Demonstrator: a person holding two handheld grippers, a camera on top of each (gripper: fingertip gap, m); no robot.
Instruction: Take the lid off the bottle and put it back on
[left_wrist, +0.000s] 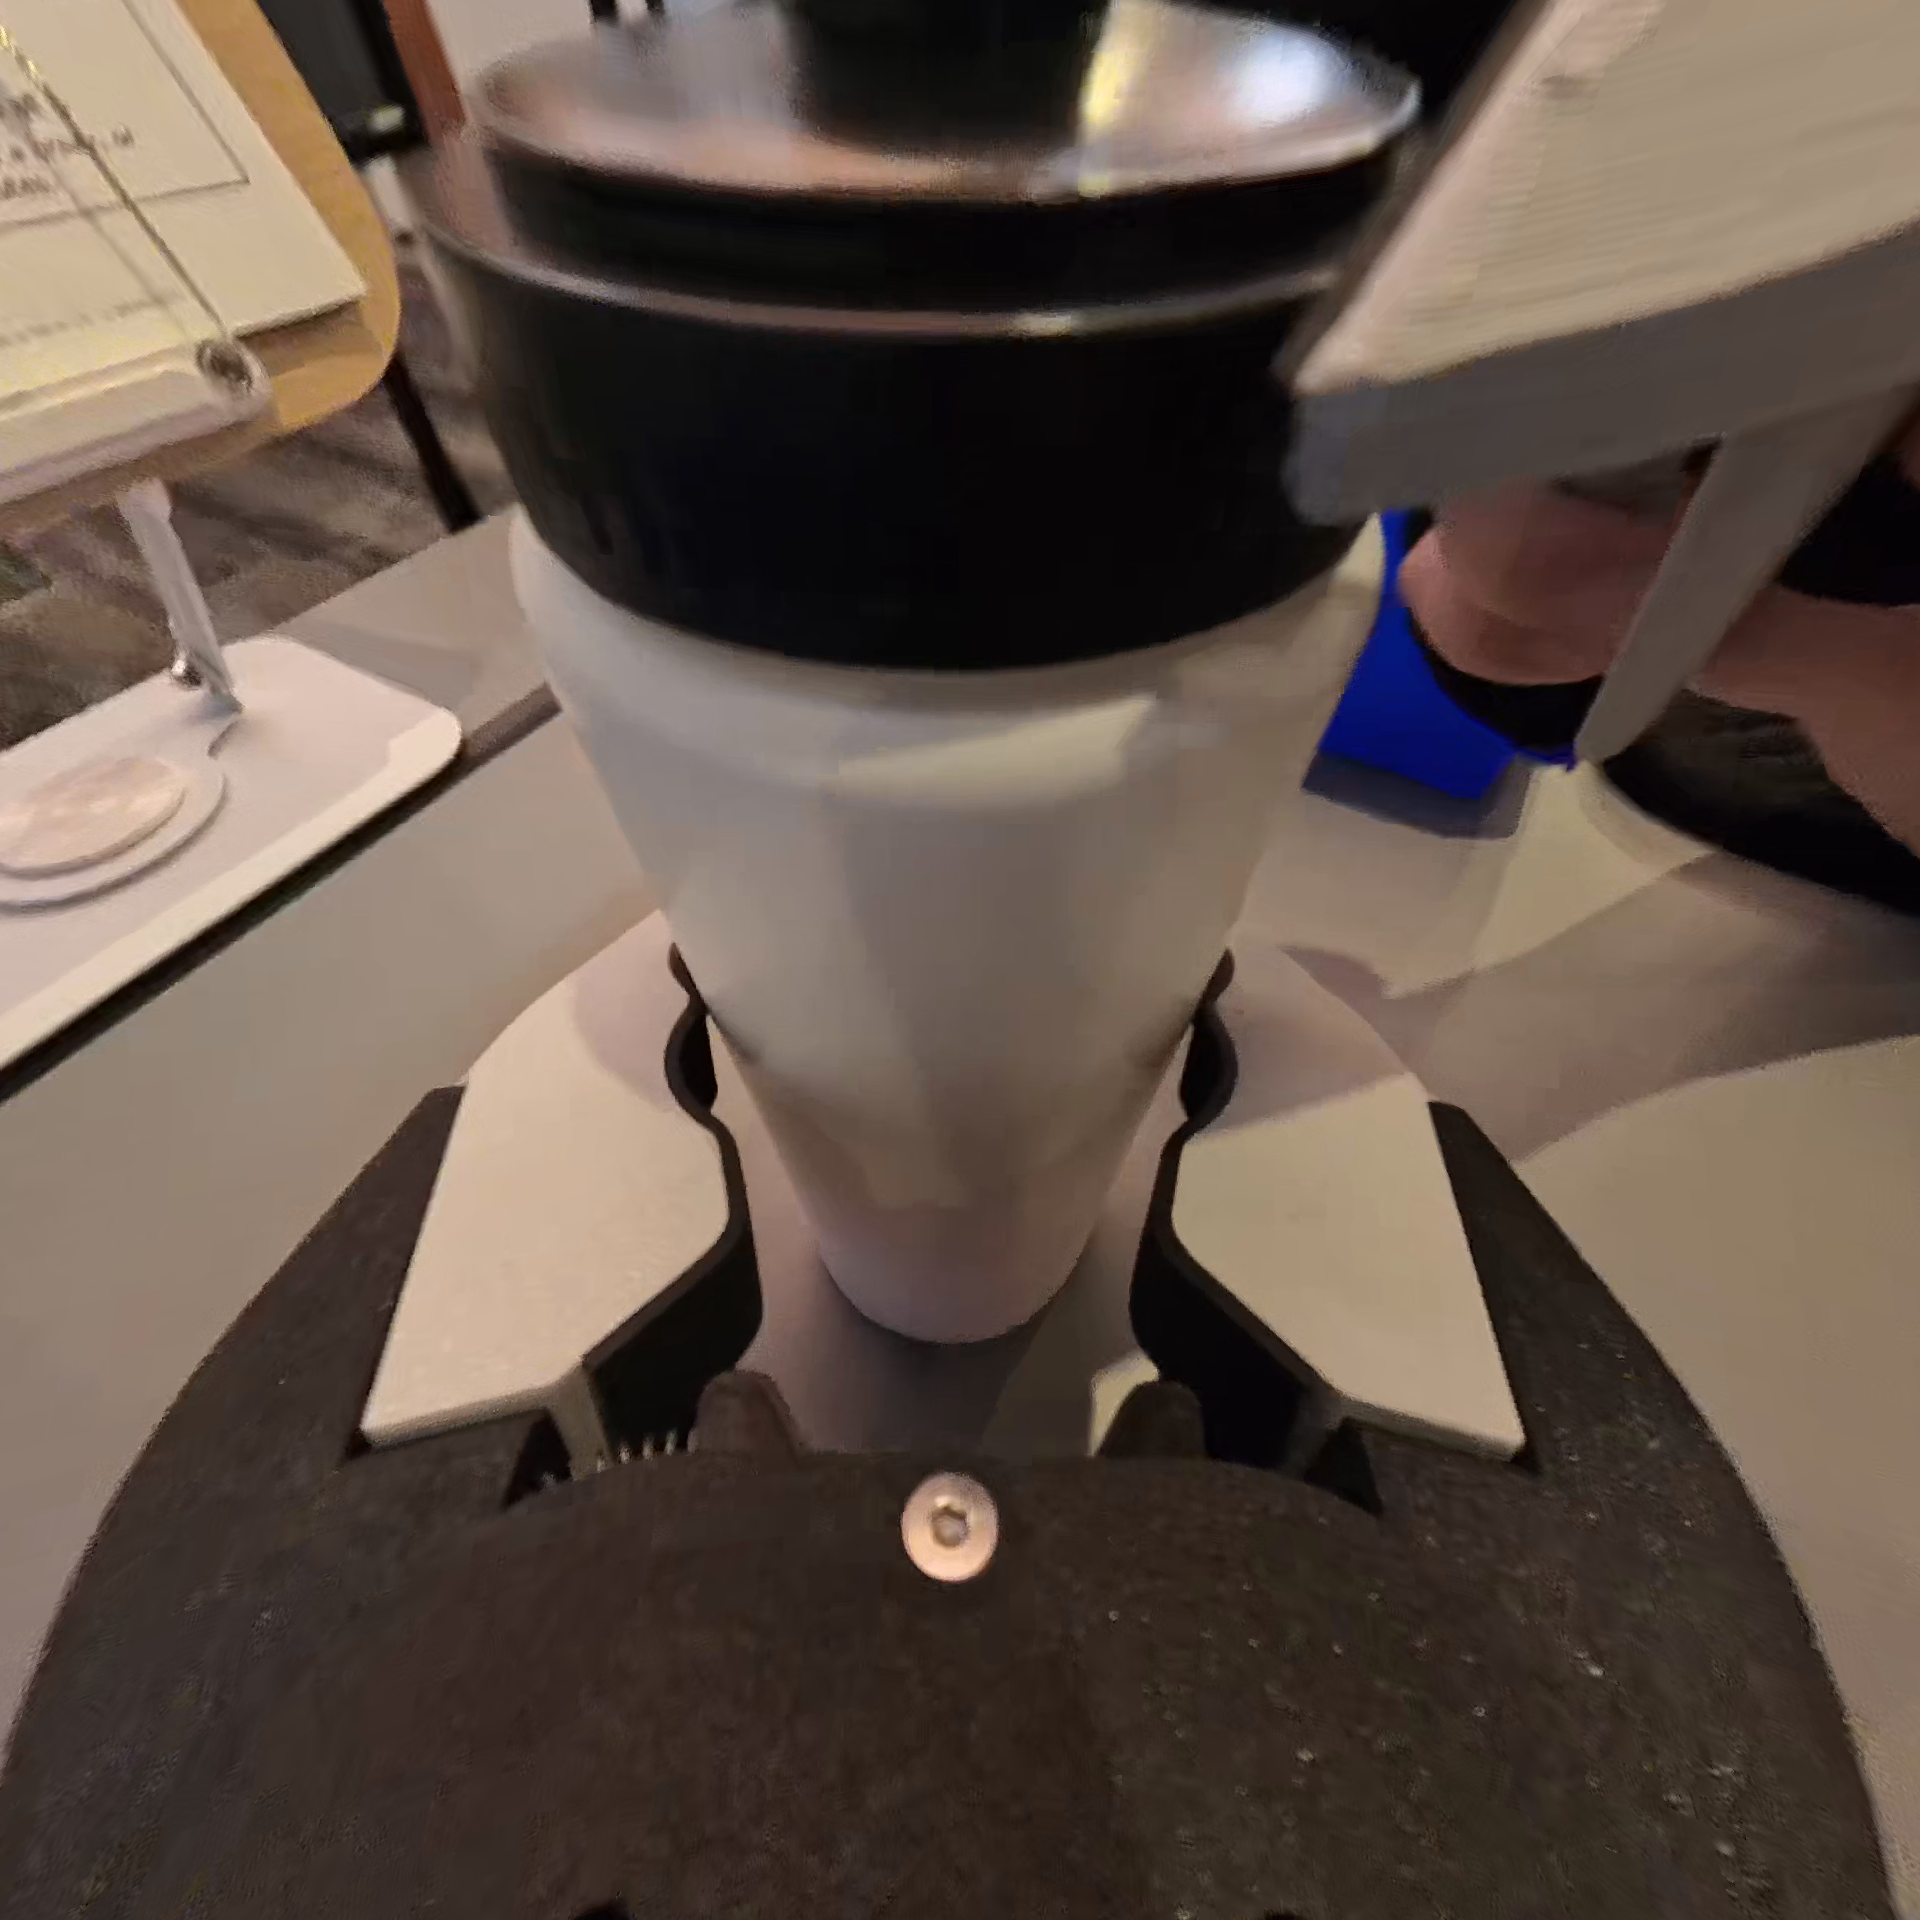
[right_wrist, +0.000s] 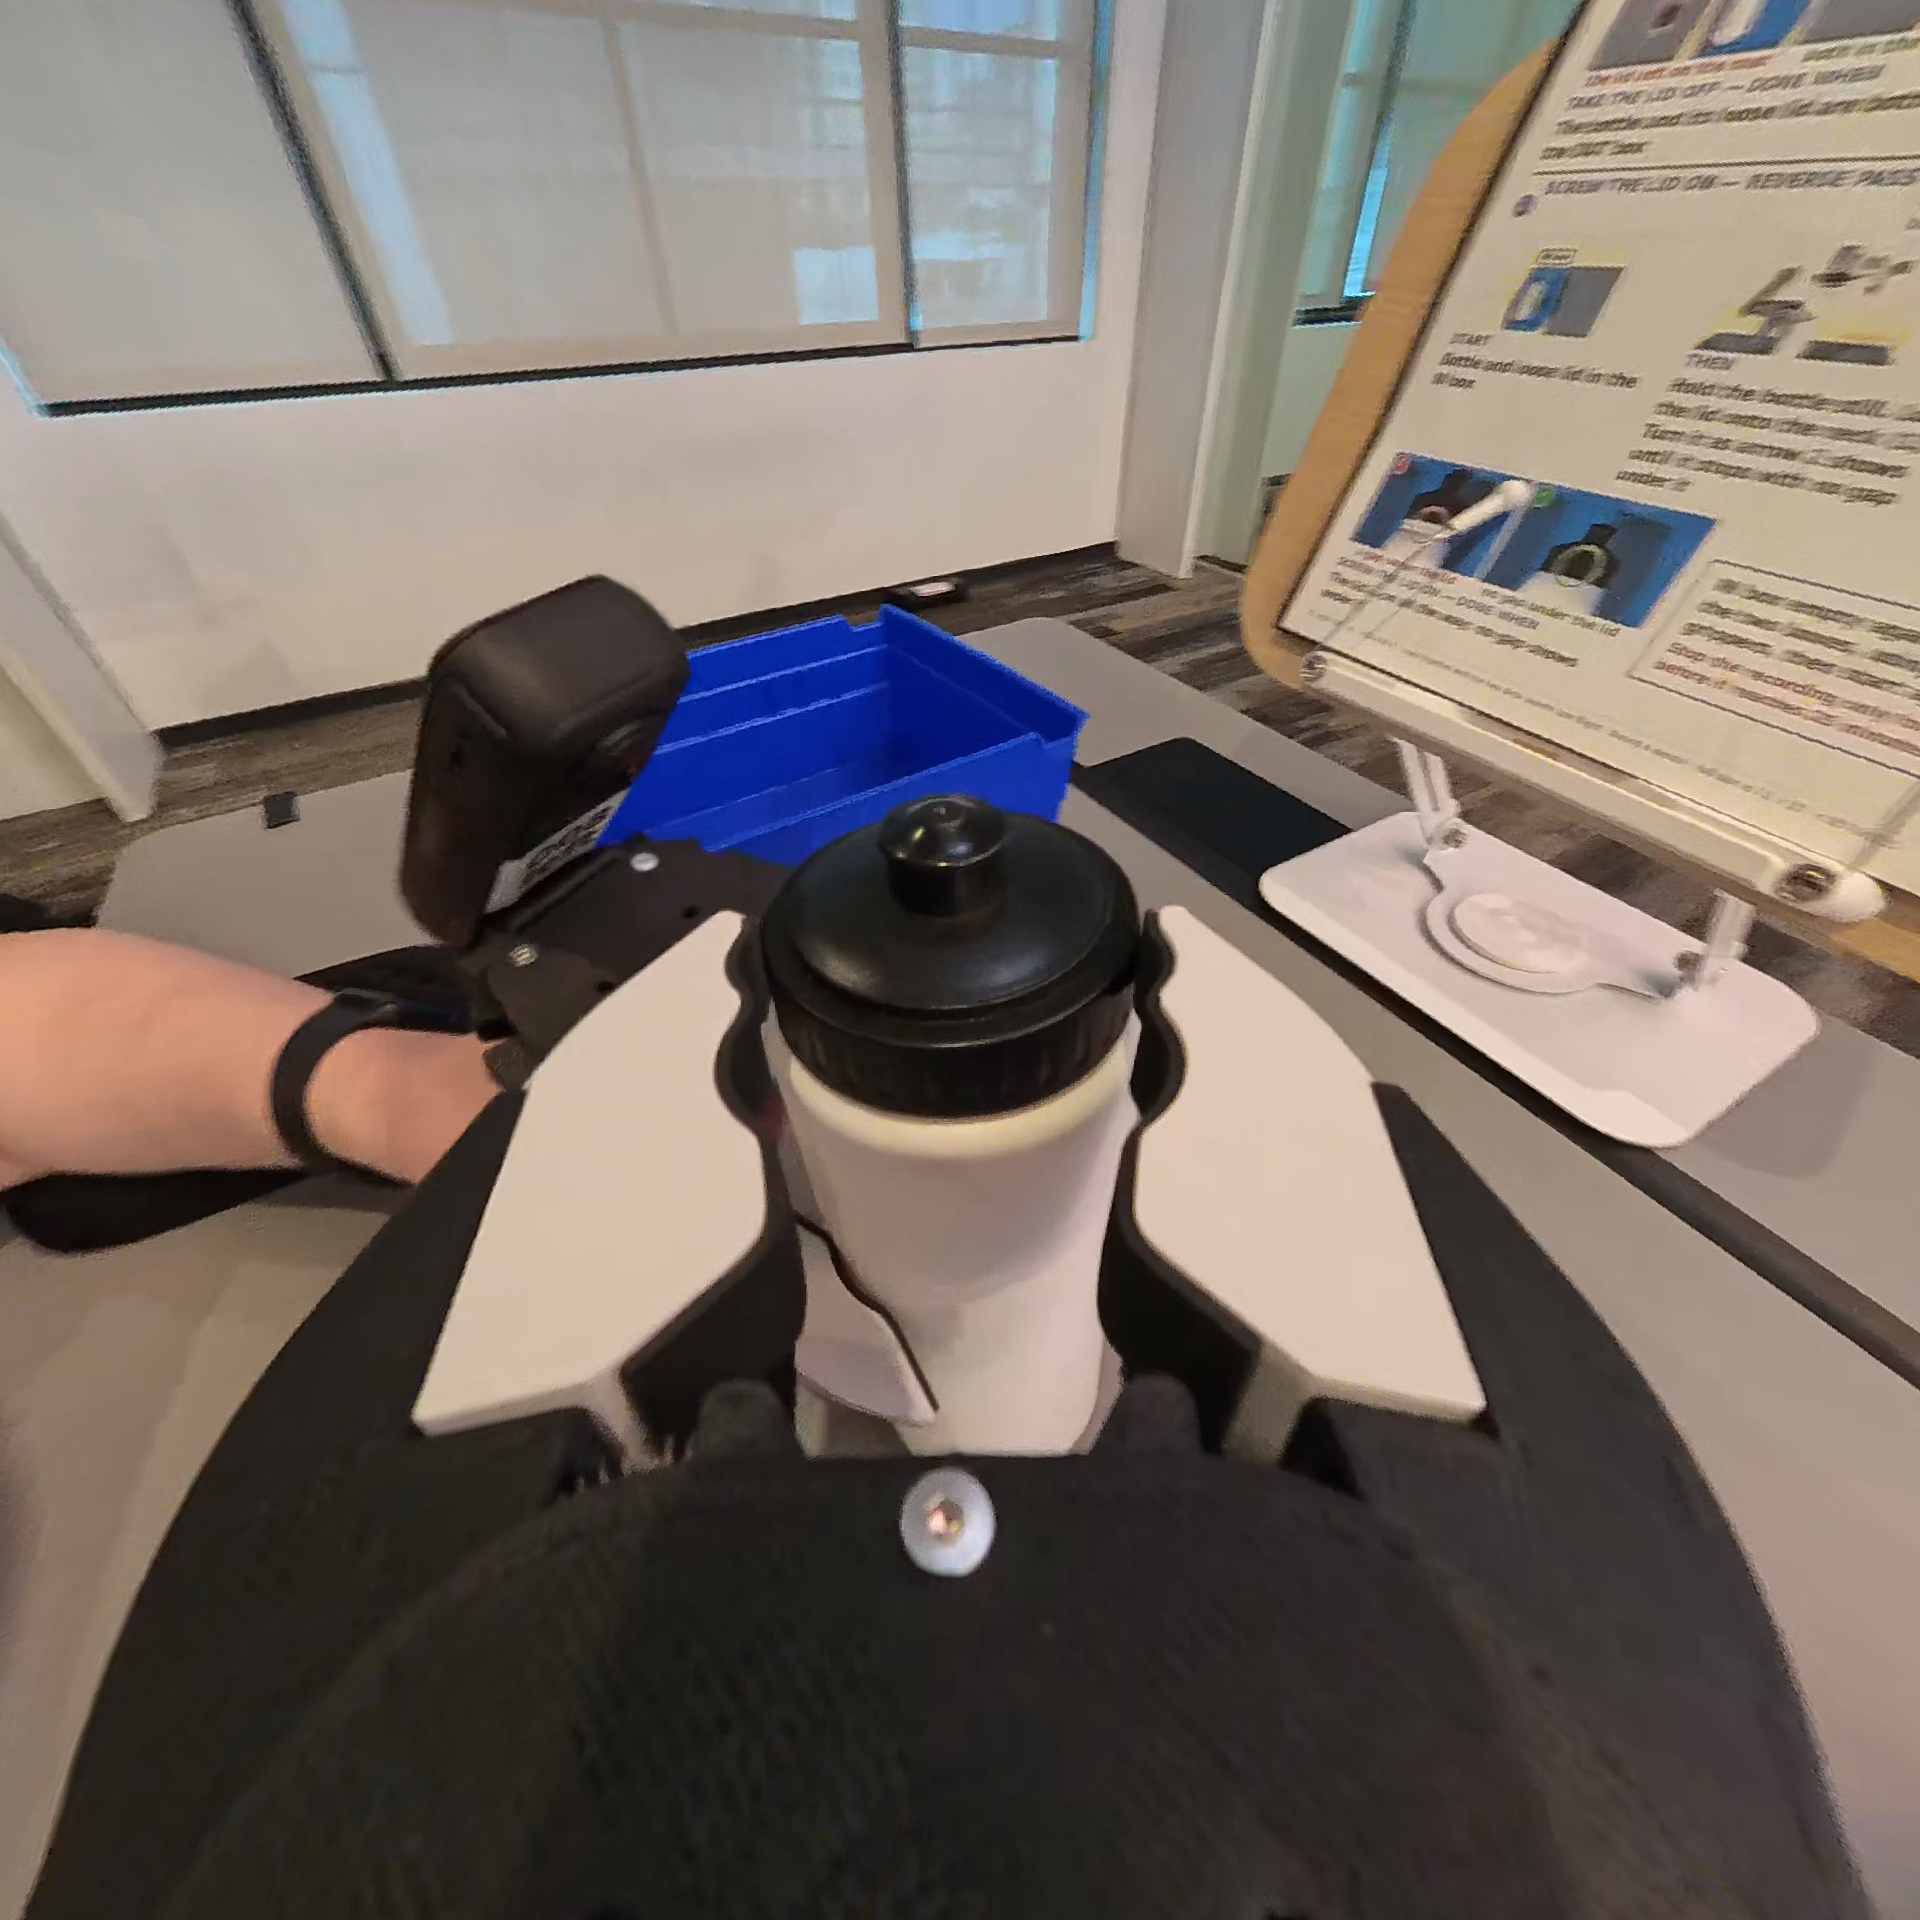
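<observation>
A white bottle (left_wrist: 935, 935) with a black screw lid (left_wrist: 883, 468) fills the left wrist view. My left gripper (left_wrist: 948, 1039) is shut on the bottle's lower body, with both pads pressed against its sides. In the right wrist view the same bottle (right_wrist: 956, 1226) stands upright with the lid (right_wrist: 951, 966) on its neck. My right gripper (right_wrist: 951, 997) is closed around the lid's rim from both sides. One right-gripper finger (left_wrist: 1558, 260) shows beside the lid in the left wrist view. The bottle's base is hidden in the right wrist view.
A blue bin (right_wrist: 862, 727) sits on the grey table (right_wrist: 1558, 1299) behind the bottle. An instruction board (right_wrist: 1662, 416) on a white stand (right_wrist: 1538, 987) is at the right. A person's hand (right_wrist: 156, 1039) holds the left gripper's body at the left.
</observation>
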